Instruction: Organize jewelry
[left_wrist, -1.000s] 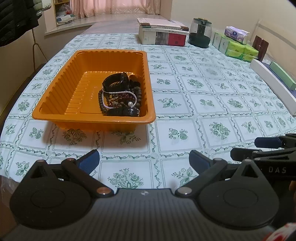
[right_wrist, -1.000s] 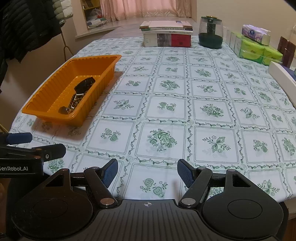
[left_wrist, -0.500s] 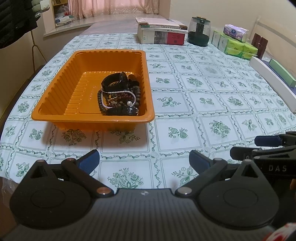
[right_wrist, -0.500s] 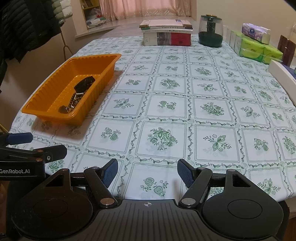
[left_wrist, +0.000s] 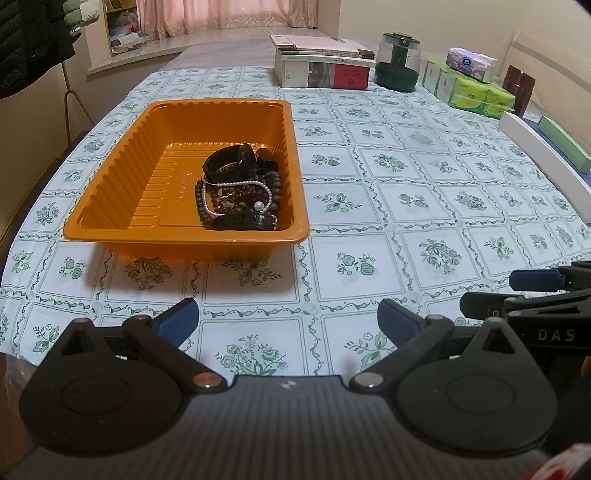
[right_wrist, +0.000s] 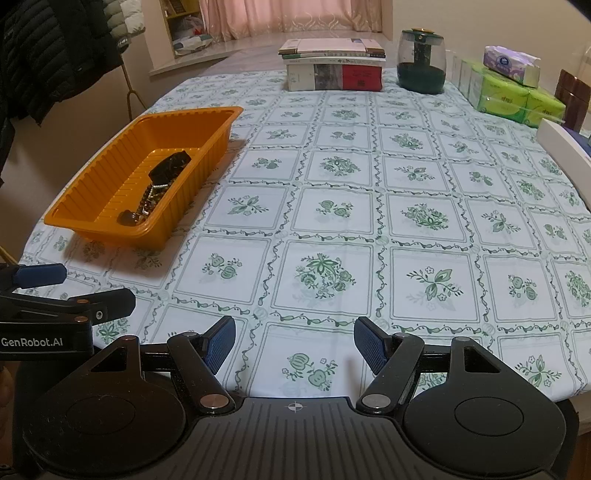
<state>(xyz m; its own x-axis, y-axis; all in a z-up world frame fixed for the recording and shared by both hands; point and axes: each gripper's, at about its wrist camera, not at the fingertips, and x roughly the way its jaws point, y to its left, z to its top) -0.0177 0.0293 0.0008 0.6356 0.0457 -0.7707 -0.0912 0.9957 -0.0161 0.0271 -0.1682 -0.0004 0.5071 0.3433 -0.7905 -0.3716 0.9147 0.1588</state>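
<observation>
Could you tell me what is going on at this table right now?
A person holds a two-finger gripper in each hand above the near edge of the table. The left gripper and the right gripper are both open and empty. All the jewelry, beaded bracelets, a pearl strand and dark bands, lies heaped at one end of the orange tray. Neither gripper touches the tray.

I'm looking into a home: a floral tablecloth (right_wrist: 406, 192) over the tabletop, pink curtains (right_wrist: 291, 16), stacked books (right_wrist: 332, 64), tissue packs (right_wrist: 517, 96), a hanging jacket (right_wrist: 48, 48).
</observation>
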